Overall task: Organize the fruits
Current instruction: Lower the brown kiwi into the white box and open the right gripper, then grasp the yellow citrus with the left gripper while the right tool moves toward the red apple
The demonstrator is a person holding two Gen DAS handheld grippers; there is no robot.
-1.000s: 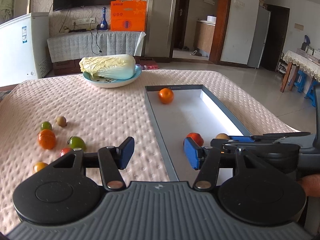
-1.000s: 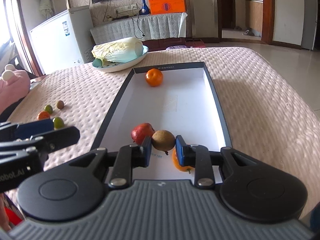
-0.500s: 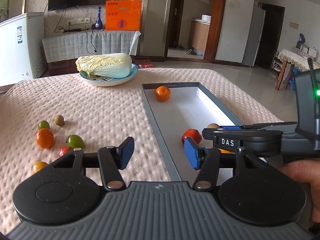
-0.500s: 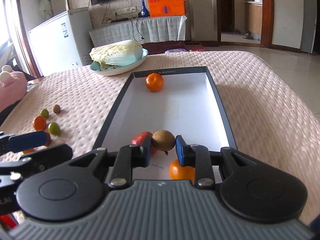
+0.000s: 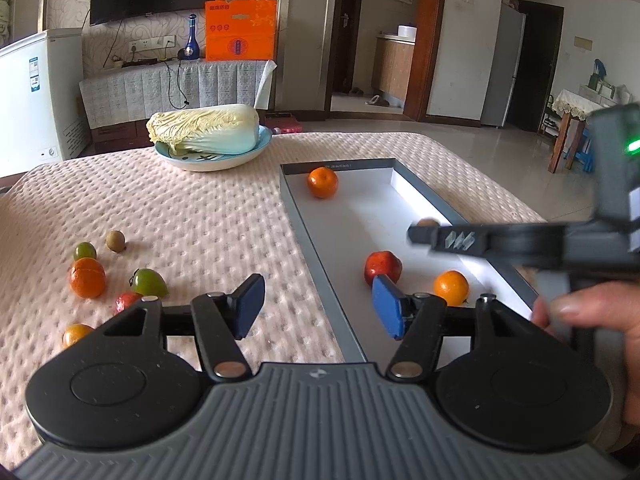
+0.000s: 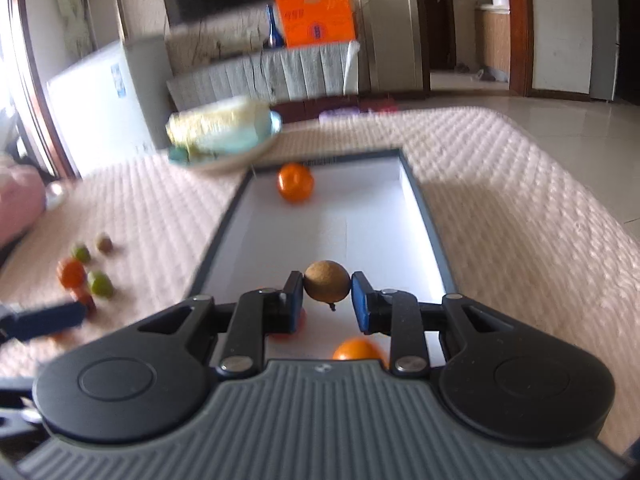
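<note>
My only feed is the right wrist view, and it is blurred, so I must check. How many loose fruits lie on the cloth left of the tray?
Observer: Six loose fruits lie on the cloth: two orange, two green, one red, one brown.
Operator: Is the left tool free to take one?
Observer: Yes. The left tool is open, its jaws have just been opening, and nothing is between them.
Operator: Something red is half hidden low in my view. What is it?
Observer: A red fruit, lying in the tray beside an orange.
</note>
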